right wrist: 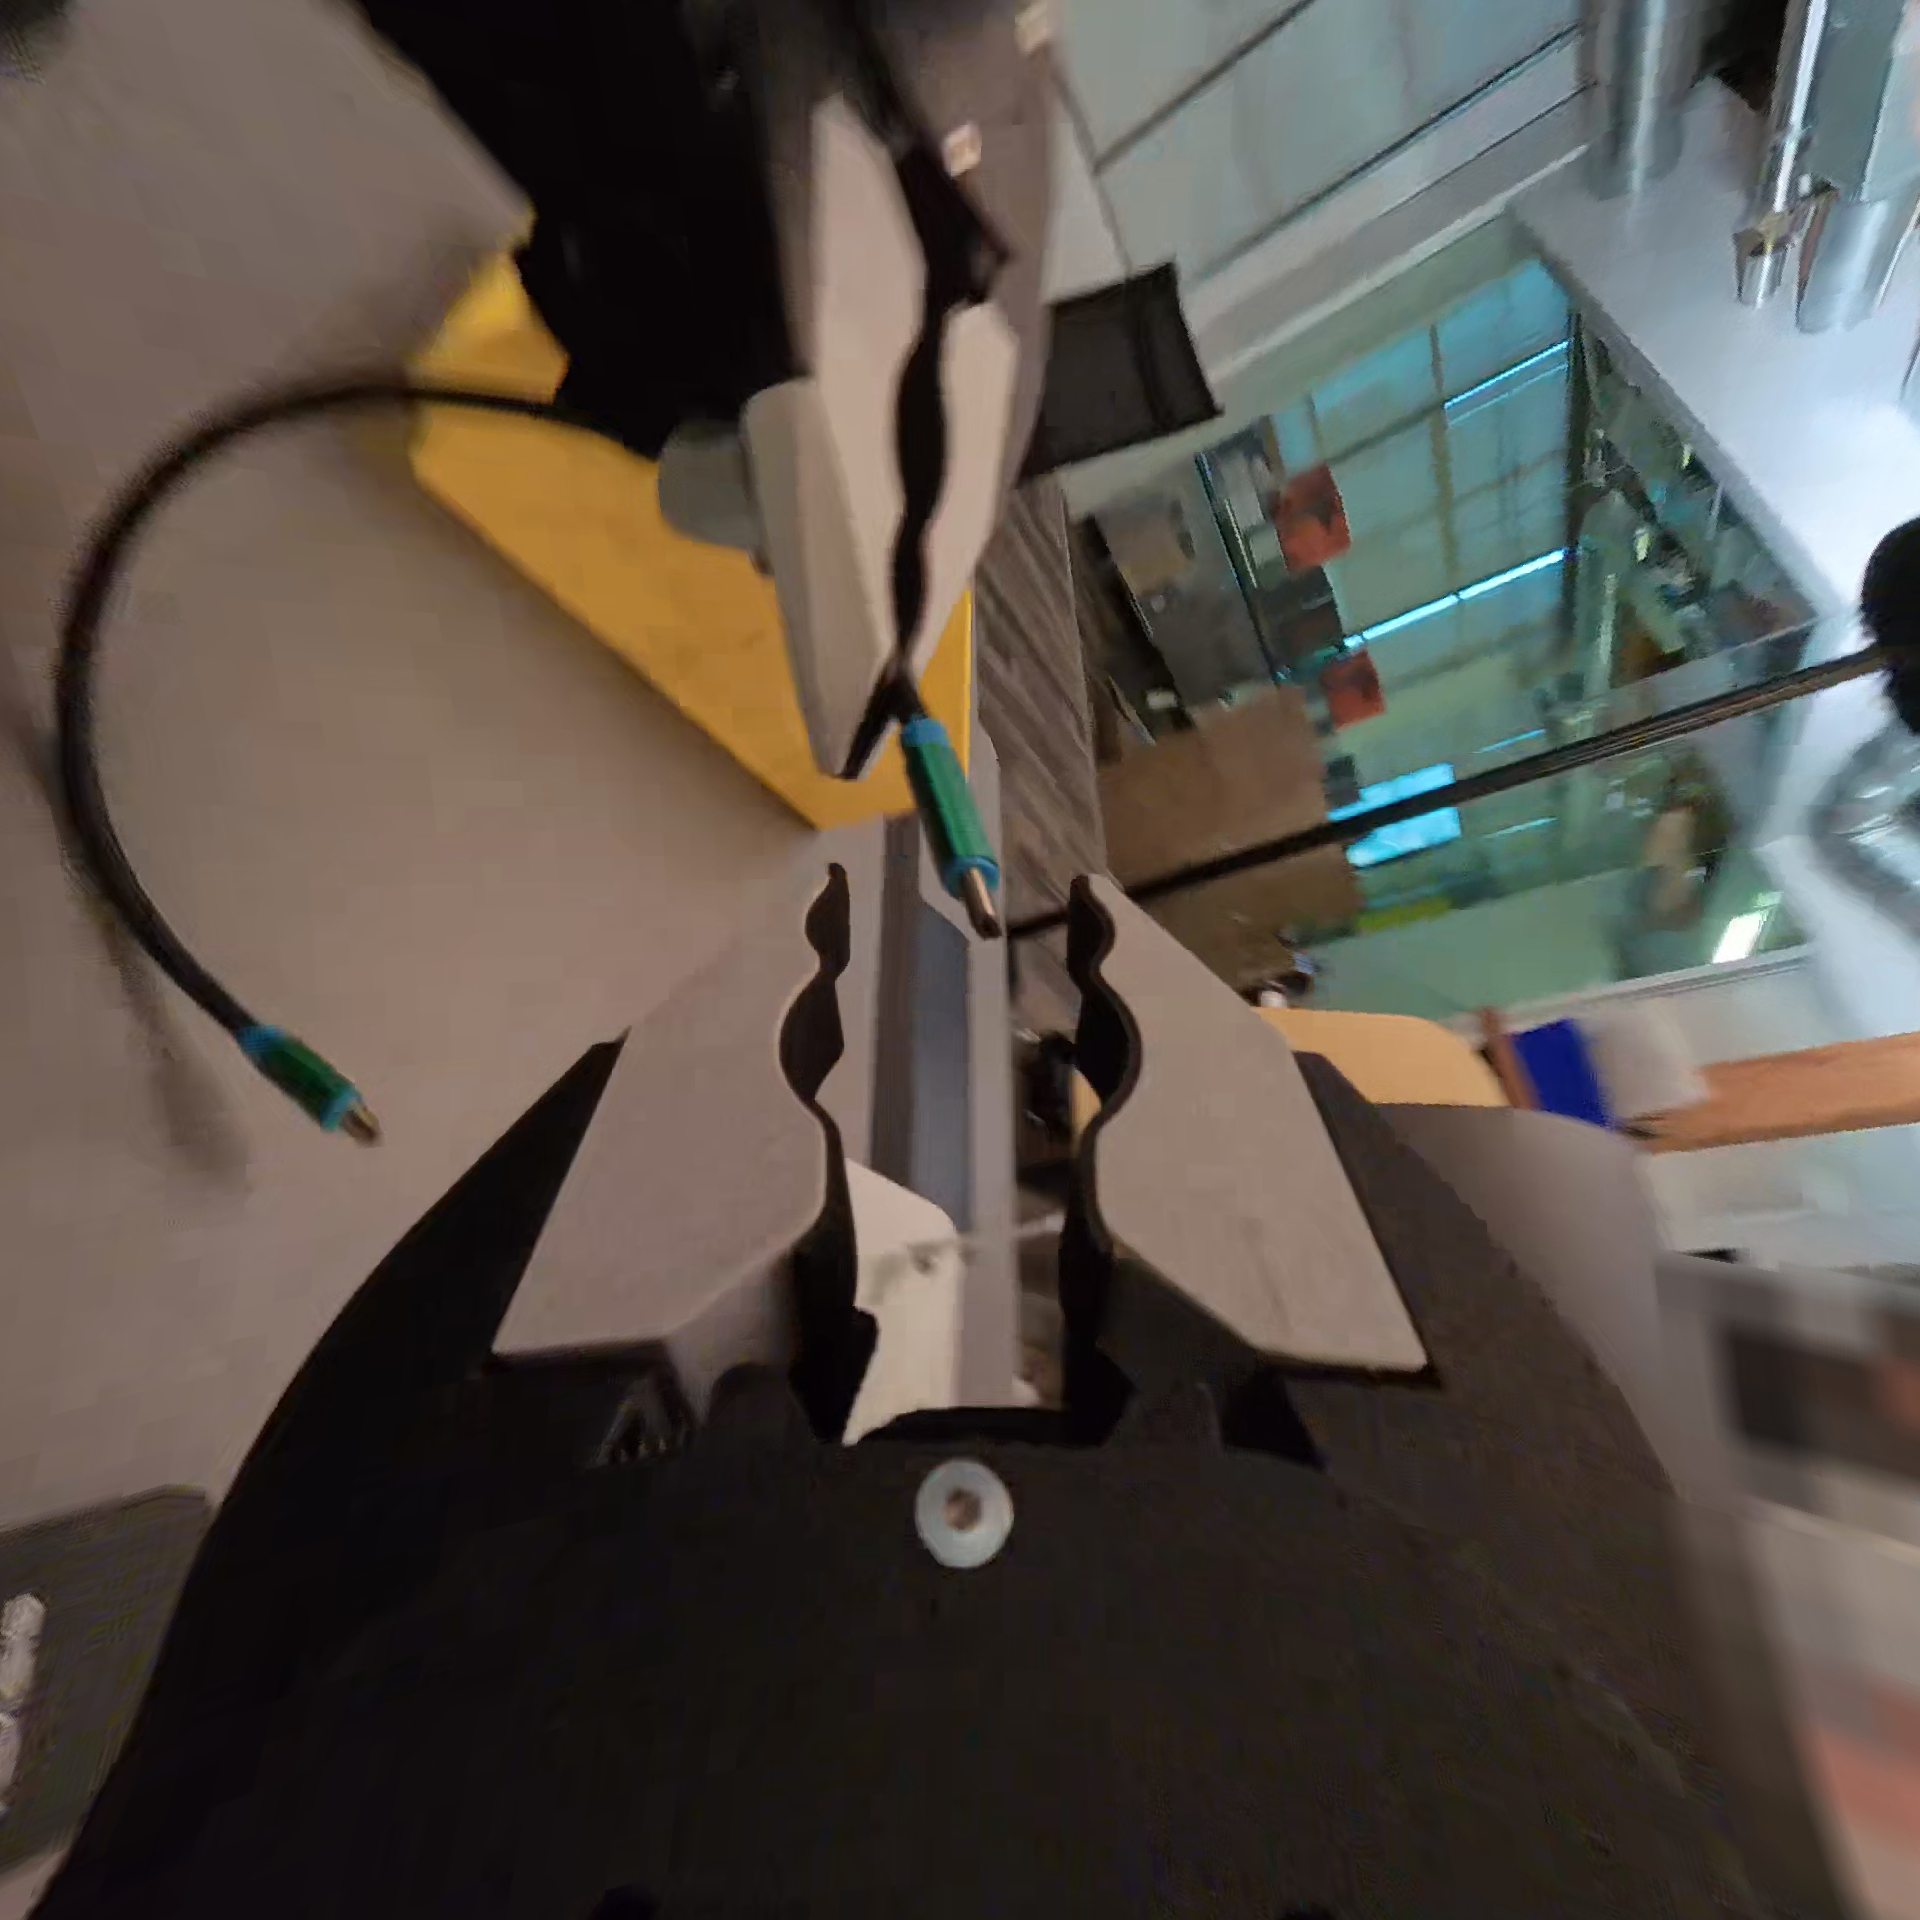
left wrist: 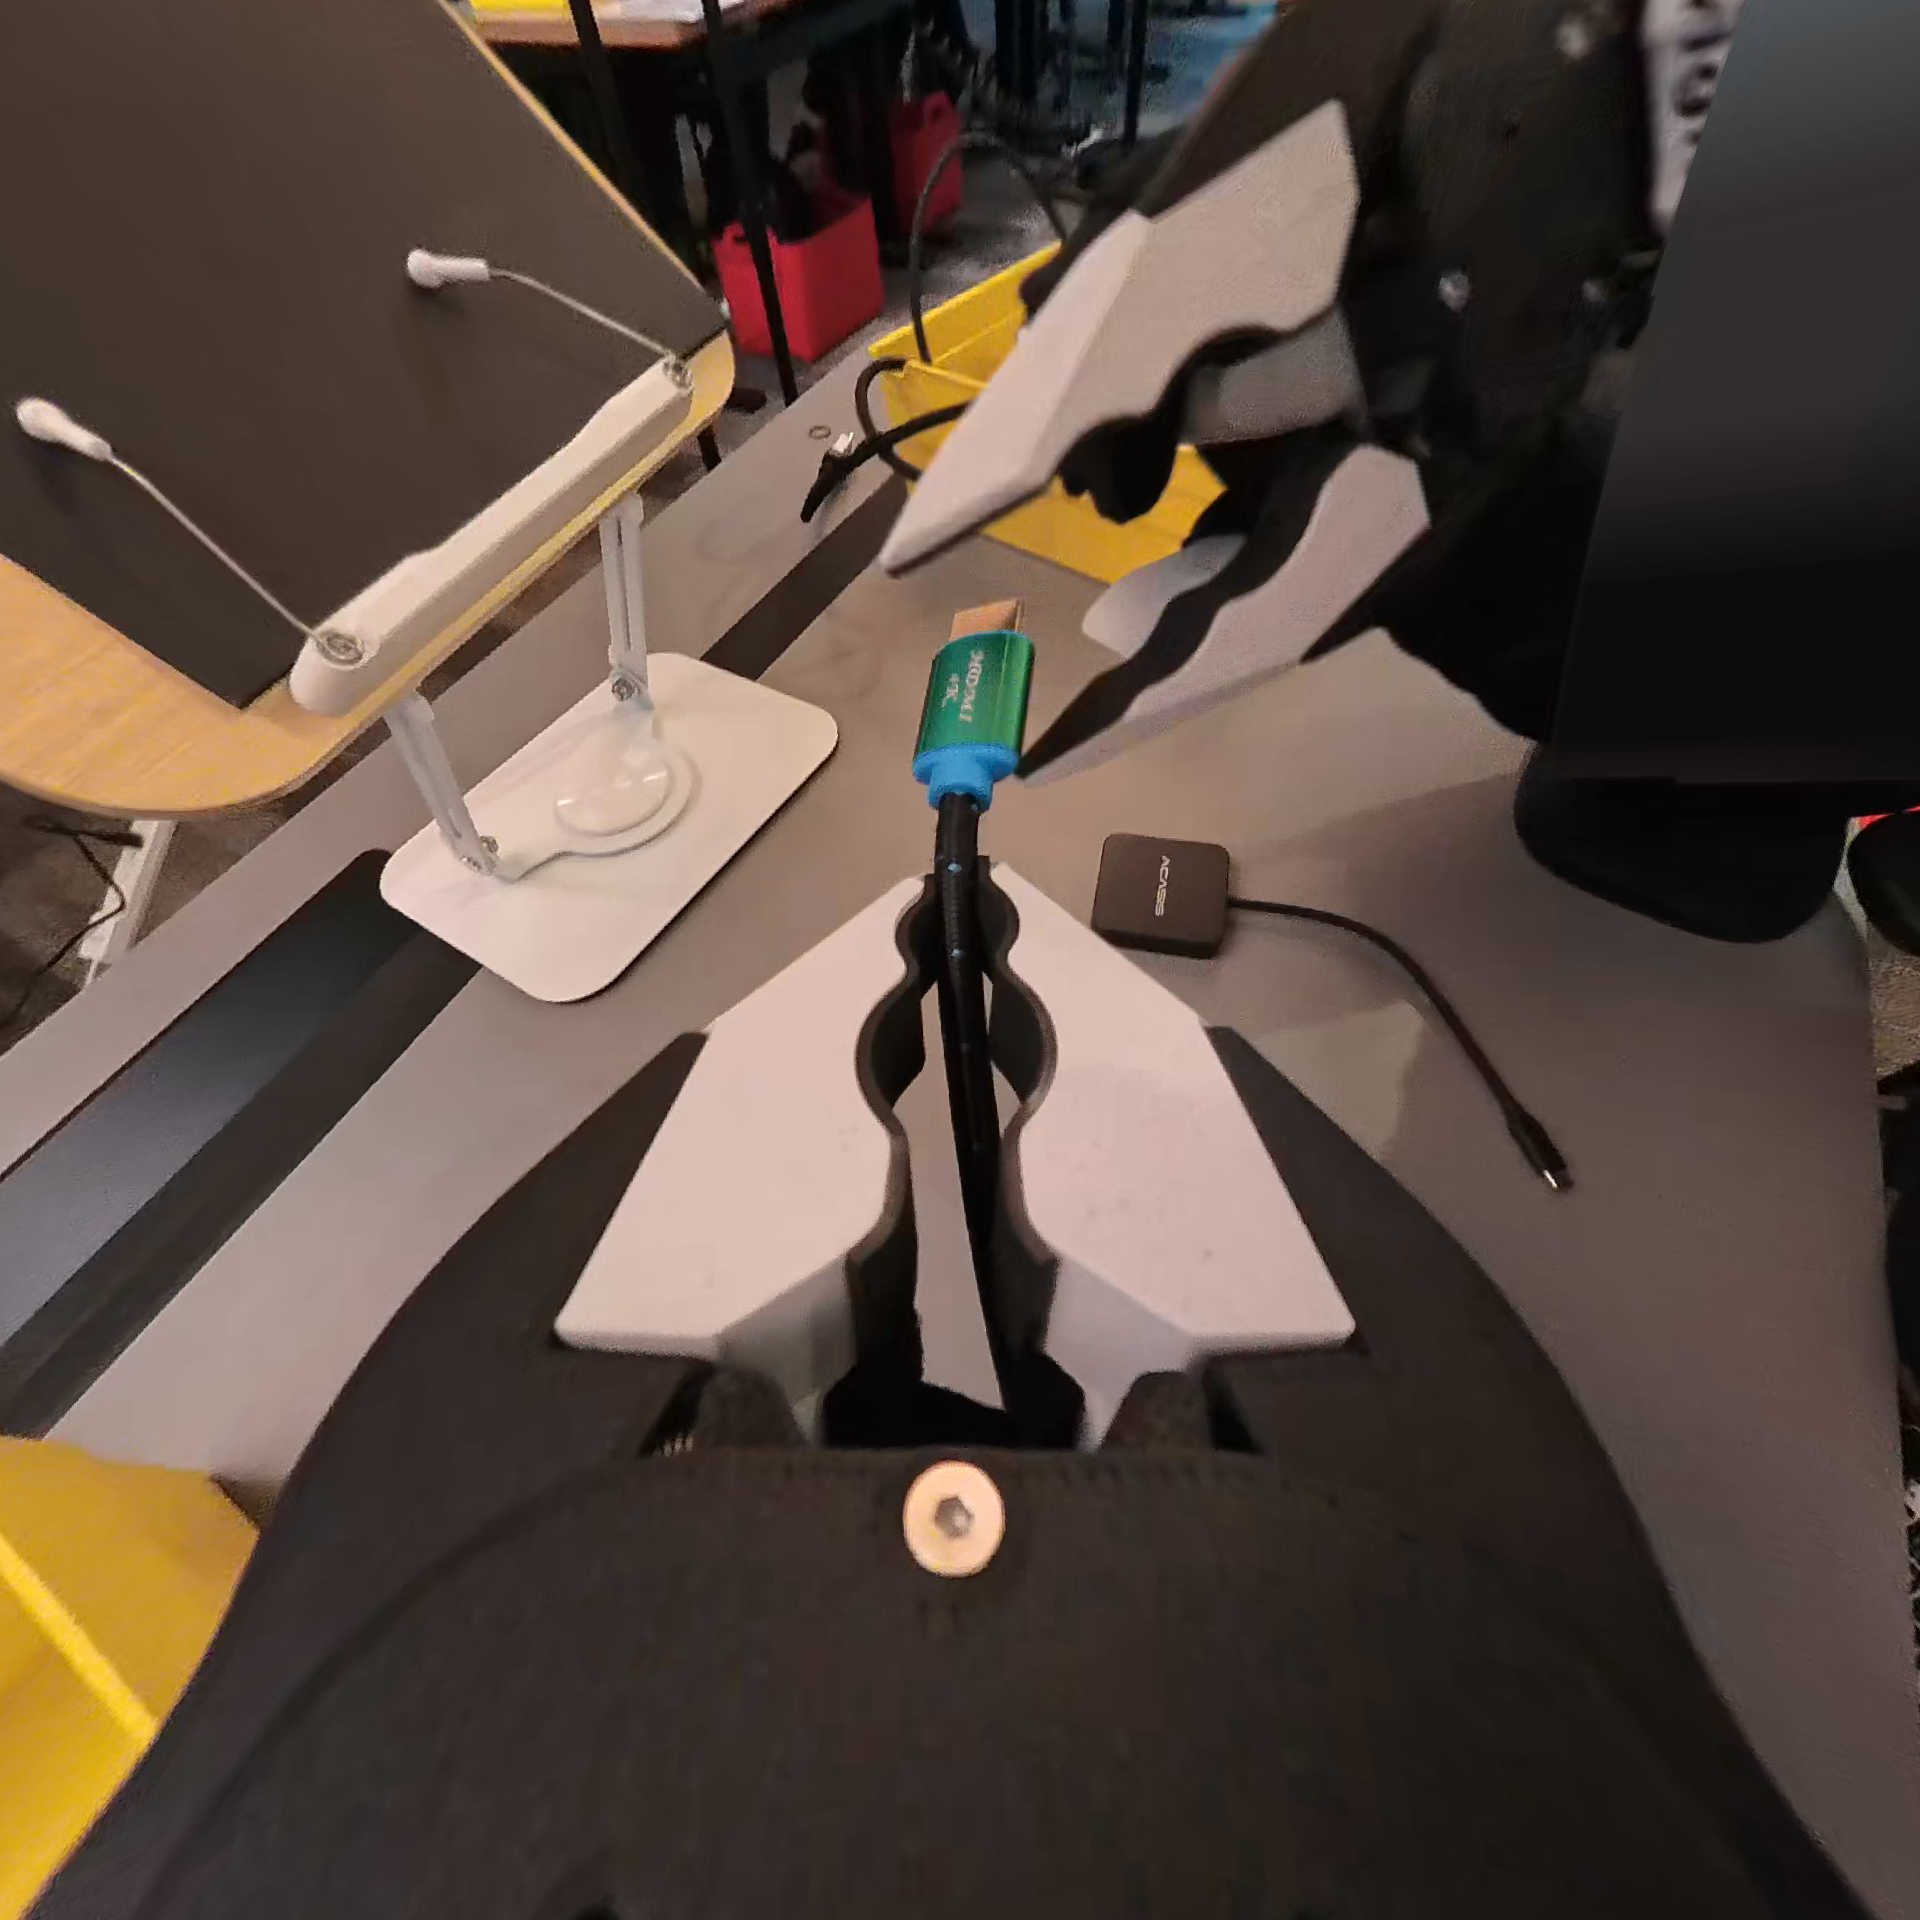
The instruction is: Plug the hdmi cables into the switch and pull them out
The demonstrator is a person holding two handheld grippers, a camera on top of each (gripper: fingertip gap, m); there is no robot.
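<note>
My left gripper [left wrist: 956,883] is shut on a black braided HDMI cable [left wrist: 961,1039], just behind its green plug [left wrist: 971,707] with the blue collar. The plug sticks out forward above the grey table [left wrist: 1351,1039]. My right gripper [right wrist: 956,883] is open and empty, and the plug's metal tip [right wrist: 982,914] sits at the mouth of its fingers. It also shows in the left wrist view [left wrist: 958,667], fingers spread around the plug. The cable's other green plug [right wrist: 312,1081] lies loose on the table. A small black square switch box [left wrist: 1158,894] with a thin lead [left wrist: 1455,1018] lies to the right.
A white stand [left wrist: 613,821] holding a wood-edged dark board [left wrist: 312,312] stands at the left. A yellow bin [left wrist: 1039,436] with another black cable [left wrist: 894,416] sits behind, and a second yellow bin [left wrist: 83,1610] lies near left. Red bins [left wrist: 800,281] stand on the floor beyond the table.
</note>
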